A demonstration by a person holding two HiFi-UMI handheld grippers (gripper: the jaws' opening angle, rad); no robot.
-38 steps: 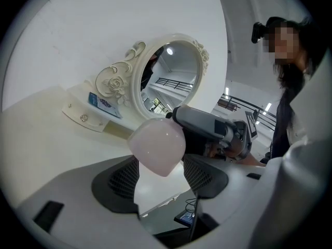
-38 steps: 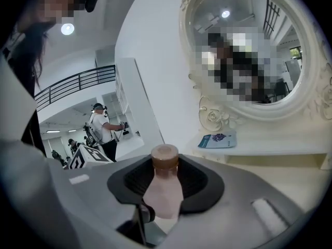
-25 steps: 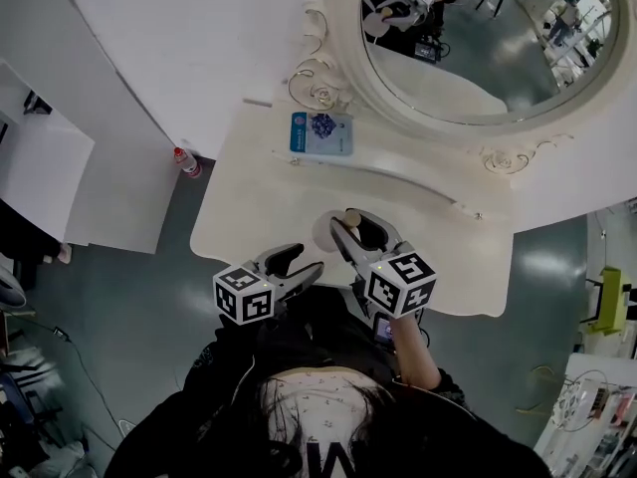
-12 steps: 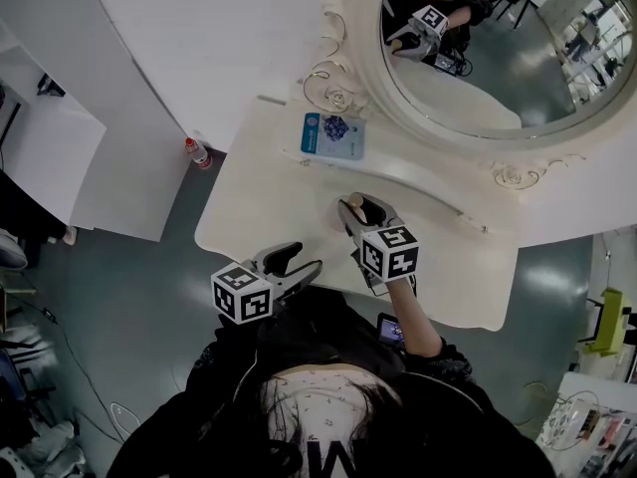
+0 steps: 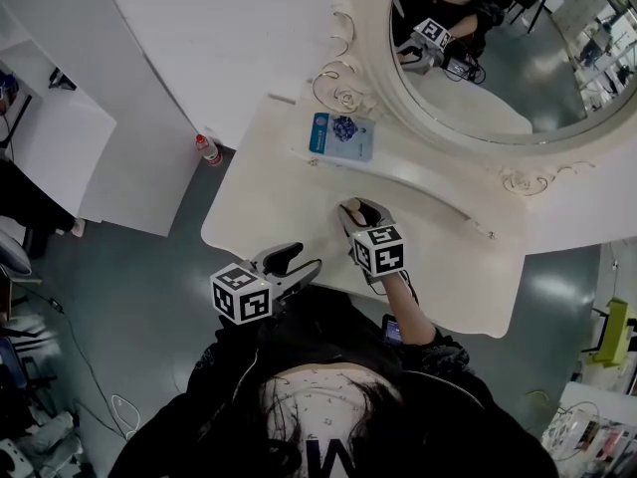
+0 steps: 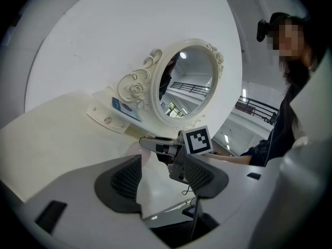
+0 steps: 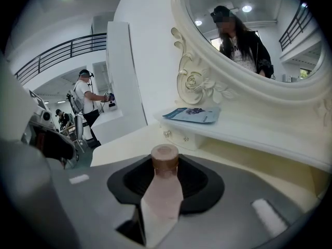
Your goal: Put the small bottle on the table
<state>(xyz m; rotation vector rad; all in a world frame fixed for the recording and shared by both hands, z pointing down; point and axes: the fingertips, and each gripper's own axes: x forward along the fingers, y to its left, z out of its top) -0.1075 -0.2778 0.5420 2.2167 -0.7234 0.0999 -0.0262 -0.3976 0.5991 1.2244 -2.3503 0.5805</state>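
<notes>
1. The small bottle [image 7: 163, 193], pale pink with a brown cap [image 5: 350, 205], is not yet set free. The right gripper [image 7: 166, 179] has both jaws pressed on the bottle's body, and the cap end points away from the hand toward the mirror [image 5: 488, 63].
2. In the head view this gripper holds the bottle over the table [image 5: 264, 202], about midway along the front edge and a little in from it. It is short of the raised shelf at the back edge, where a blue packet [image 5: 342, 135] lies.
3. The left gripper [image 5: 297, 264] has its jaws well apart with nothing between them. It hangs at the table's front edge, toward the left corner, and seems to take no part.
4. By my judgement the carry to the table is done or nearly so. What is left is to rest the bottle on the surface, open the jaws and draw the gripper back.
5. The bottle's base is covered by the jaws in the right gripper view, and by the gripper and its marker cube in the head view. So I cannot tell whether the bottle touches the tabletop, or whether it is upright or tilted.
</notes>
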